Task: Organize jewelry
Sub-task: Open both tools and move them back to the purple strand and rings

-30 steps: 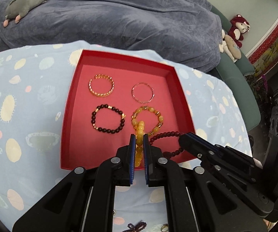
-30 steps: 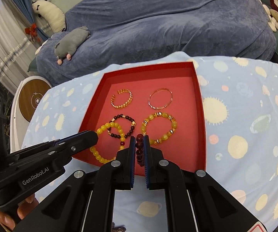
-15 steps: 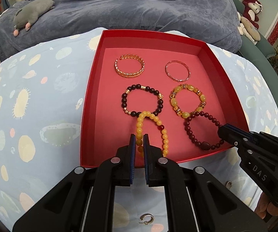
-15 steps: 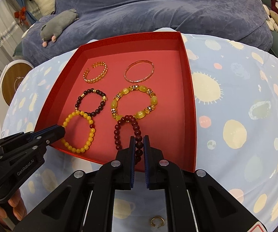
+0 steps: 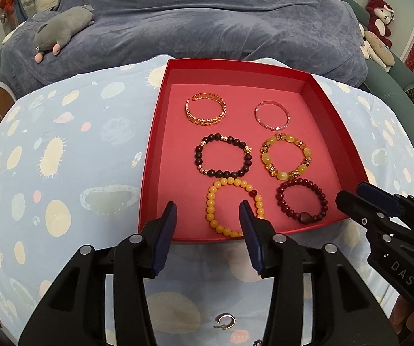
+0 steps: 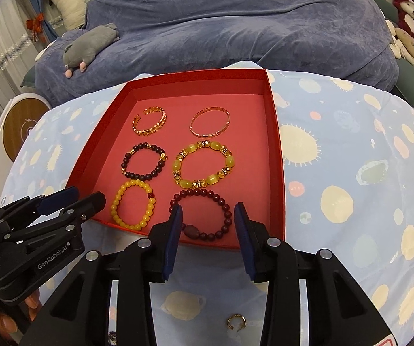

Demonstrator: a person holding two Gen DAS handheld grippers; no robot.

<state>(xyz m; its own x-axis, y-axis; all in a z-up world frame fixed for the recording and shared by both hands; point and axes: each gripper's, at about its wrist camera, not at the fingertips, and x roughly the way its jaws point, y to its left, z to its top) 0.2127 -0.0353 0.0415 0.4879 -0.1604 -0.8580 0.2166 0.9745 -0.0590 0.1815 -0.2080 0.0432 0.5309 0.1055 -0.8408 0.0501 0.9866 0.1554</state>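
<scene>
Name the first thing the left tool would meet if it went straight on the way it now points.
Most likely the yellow bead bracelet lying in the red tray, directly ahead of the open left tool; depth is hard to judge.

tray [image 5: 155,155] on cloth [image 5: 62,150] | six bracelets [image 5: 222,158] inside, two columns | earring [image 5: 224,322] on cloth, before tray

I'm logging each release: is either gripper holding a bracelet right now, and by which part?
Nothing is held. The left gripper has just opened over the yellow bead bracelet, the right gripper over the dark red bead bracelet; both lie in the red tray.
</scene>
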